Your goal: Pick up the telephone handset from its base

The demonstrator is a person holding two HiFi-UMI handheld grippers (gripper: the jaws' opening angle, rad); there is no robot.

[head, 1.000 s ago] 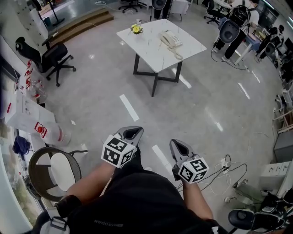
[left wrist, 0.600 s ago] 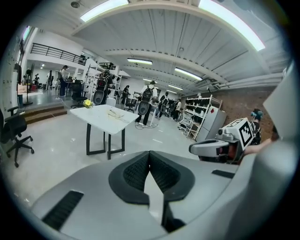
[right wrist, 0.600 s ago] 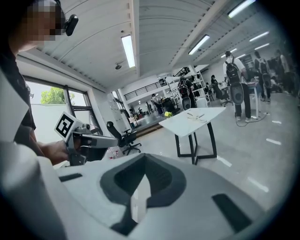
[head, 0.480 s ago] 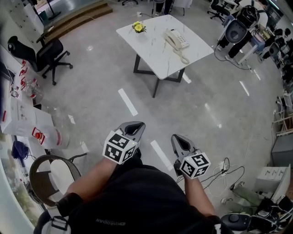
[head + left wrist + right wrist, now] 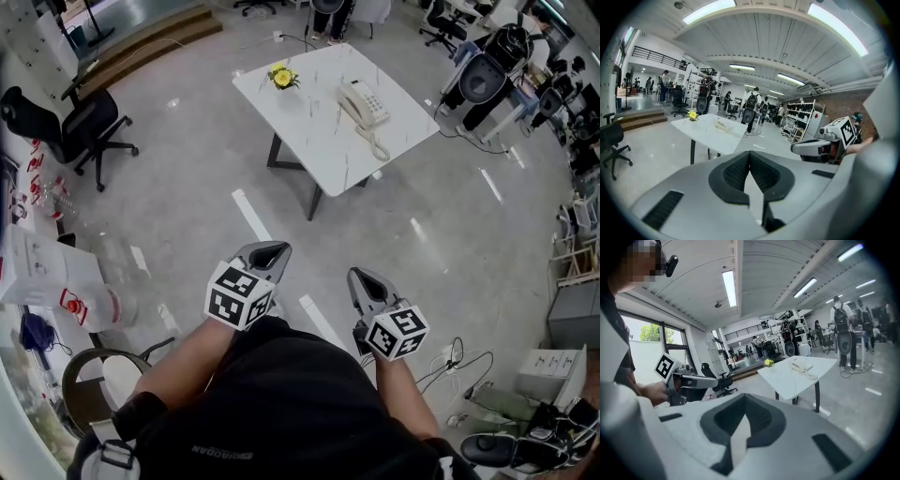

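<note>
A cream telephone (image 5: 364, 101) with its handset on the base and a coiled cord lies on a white marble-look table (image 5: 309, 112) far ahead of me, beside a small yellow flower (image 5: 281, 76). Both grippers are held close to my body, well short of the table. The left gripper (image 5: 265, 251) is shut with nothing between its pads; its own view shows the table (image 5: 712, 130) and the telephone (image 5: 723, 125) in the distance. The right gripper (image 5: 364, 278) is also shut and empty, and its view has the telephone (image 5: 802, 365) far off to the right.
A black office chair (image 5: 70, 117) stands at the left, and a round stool (image 5: 94, 394) sits near my left side. Cables (image 5: 459, 356) trail on the floor at the right. Chairs, equipment and people crowd the far right beyond the table.
The table and telephone have drawn nearer and sit lower in the head view. Both grippers stay shut, carried forward together in front of my body.
</note>
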